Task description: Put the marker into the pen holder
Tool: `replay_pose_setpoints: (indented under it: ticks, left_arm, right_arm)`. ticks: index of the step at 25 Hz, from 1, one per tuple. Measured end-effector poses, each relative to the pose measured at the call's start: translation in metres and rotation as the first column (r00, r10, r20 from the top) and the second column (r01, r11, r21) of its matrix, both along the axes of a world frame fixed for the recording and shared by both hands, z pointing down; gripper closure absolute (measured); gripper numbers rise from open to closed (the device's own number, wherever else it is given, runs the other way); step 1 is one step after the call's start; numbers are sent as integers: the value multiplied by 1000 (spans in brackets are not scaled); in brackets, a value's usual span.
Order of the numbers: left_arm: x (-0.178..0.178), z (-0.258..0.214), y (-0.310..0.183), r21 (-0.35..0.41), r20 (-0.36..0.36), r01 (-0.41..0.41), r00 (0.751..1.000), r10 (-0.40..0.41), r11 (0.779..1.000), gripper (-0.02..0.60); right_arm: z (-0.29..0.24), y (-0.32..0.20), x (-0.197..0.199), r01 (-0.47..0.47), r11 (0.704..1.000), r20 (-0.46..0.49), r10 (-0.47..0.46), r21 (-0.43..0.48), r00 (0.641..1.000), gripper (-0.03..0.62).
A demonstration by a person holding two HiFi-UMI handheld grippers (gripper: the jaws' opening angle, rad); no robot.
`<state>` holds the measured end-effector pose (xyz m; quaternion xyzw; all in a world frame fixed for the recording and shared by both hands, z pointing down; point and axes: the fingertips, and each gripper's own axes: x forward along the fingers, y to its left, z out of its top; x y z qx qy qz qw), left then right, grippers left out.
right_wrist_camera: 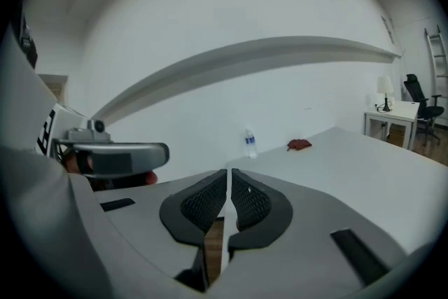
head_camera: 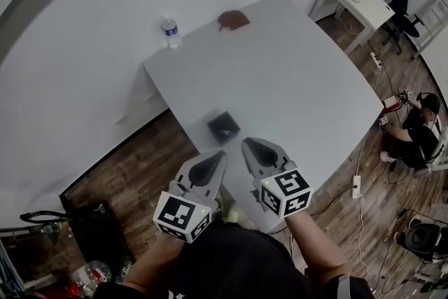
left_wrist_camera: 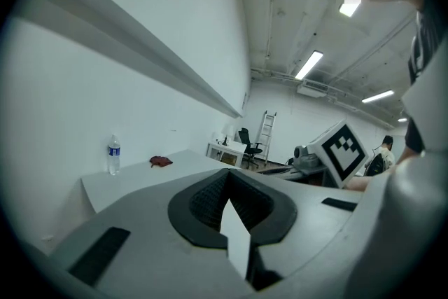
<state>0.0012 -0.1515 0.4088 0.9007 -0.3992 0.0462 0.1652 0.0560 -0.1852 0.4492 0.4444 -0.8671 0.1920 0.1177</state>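
Note:
A black square pen holder [head_camera: 223, 127] stands near the close left edge of the white table [head_camera: 294, 87]. No marker shows in any view. My left gripper [head_camera: 218, 155] and right gripper [head_camera: 247, 144] hover side by side just short of the holder, over the table's near edge. Both are shut with nothing between the jaws. In the left gripper view the left gripper [left_wrist_camera: 227, 180] points across the table, with the right gripper's marker cube [left_wrist_camera: 341, 150] beside it. The right gripper [right_wrist_camera: 229, 175] points the same way in its own view. The holder is hidden below the jaws in both gripper views.
A water bottle [head_camera: 170, 32] and a crumpled red-brown thing [head_camera: 233, 19] sit at the table's far edge by the wall. A second white desk [head_camera: 353, 0] with a lamp and an office chair [head_camera: 404, 7] stand at the back right. A person [head_camera: 413, 129] sits on the floor at right. A black bag [head_camera: 91, 220] lies at left.

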Motion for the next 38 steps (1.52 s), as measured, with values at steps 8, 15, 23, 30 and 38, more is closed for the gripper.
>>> replay_pose_setpoints:
  ticks: [8,15,23,30,38]
  left_arm:
    - [13,-36,18,72,-11,-15,1000,16,997,577]
    - [18,-57,30,106,-25,-23,999,26,994,577]
    - [15,-60,39,117,-34,-14,999,18,993,577]
    - [10,-60,42,117,-37,4,999,0,993,577]
    - [4,-57,42,117,-40,13,999,-8,993,577]
  right_arm:
    - [-84,39,0,70,984,156,-96,165,983,577]
    - [-109,63,0,105,962,154,-147,252,977,579]
    - [-107,71,3,99,959,142,-141,265,980,579]
    - [-103,73,-2,109,960,131,-146,256,981,579]
    - [-100,72,-6,100,962,124,-134,252,983,580]
